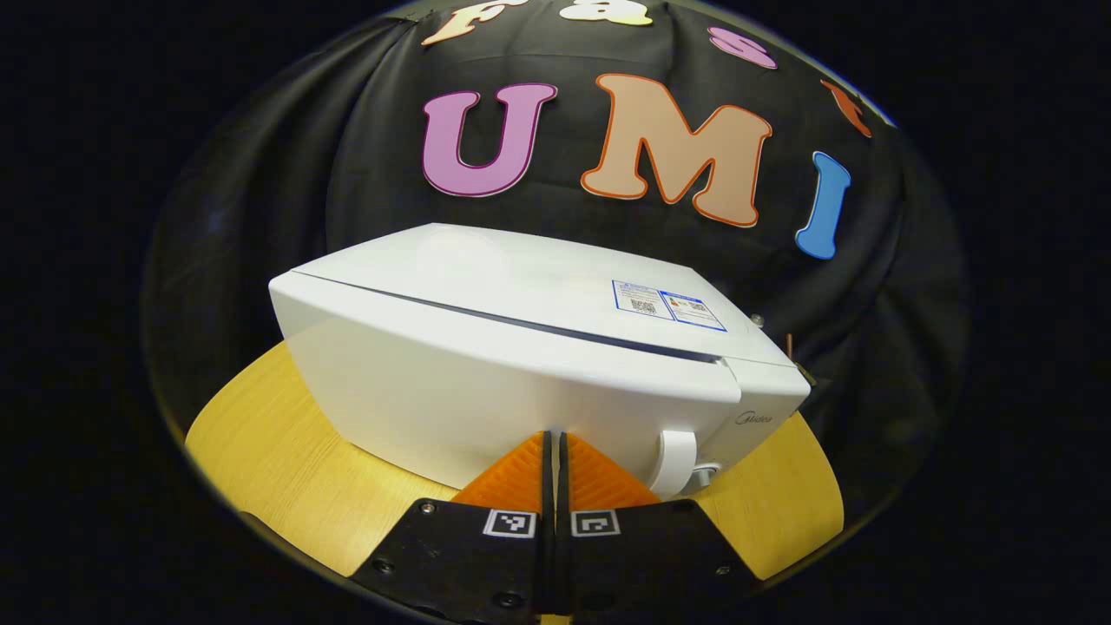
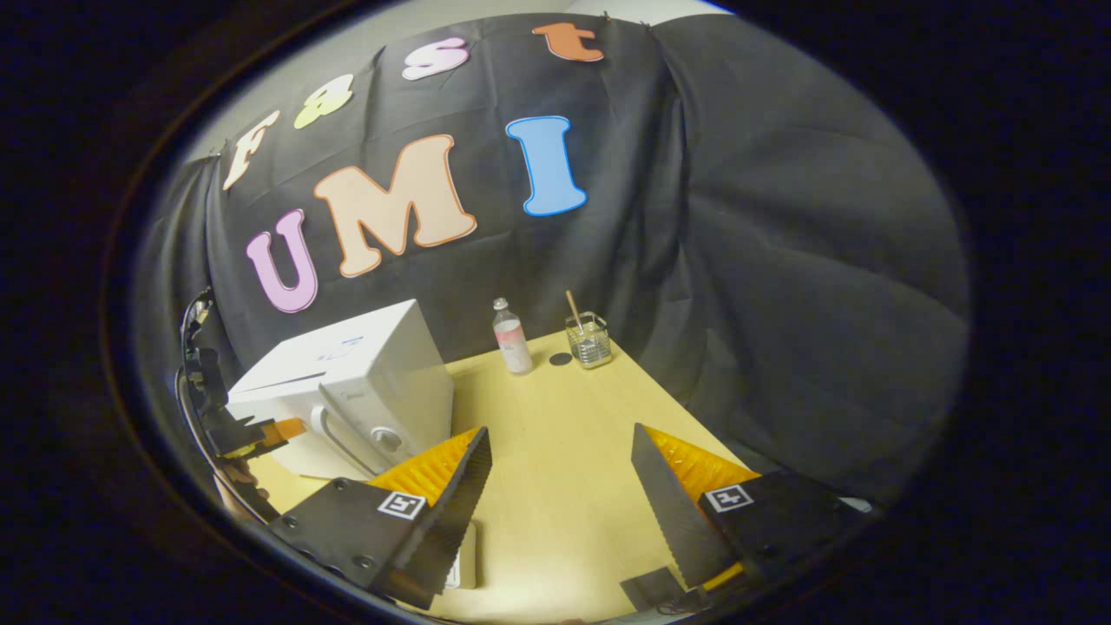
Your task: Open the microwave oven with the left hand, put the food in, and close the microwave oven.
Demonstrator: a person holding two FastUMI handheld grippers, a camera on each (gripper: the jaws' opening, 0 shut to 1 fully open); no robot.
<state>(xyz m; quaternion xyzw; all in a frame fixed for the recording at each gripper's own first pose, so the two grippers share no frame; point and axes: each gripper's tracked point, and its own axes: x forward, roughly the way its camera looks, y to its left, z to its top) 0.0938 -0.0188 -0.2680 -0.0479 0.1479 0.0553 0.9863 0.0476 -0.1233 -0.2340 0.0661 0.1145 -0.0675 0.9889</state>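
Left tool [image 1: 555, 451] closed, right tool [image 2: 560, 451] agape

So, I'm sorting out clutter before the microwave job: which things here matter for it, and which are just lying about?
For the job:
- microwave oven, door closed
- its door handle
- left gripper, shut, empty, in front of the microwave
- right gripper, open, empty

Lying about at the far edge of the table:
- small bottle
- glass jar with a stick in it

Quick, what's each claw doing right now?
Left gripper: closed, holding nothing, just in front of the microwave.
Right gripper: open, empty, above the table.
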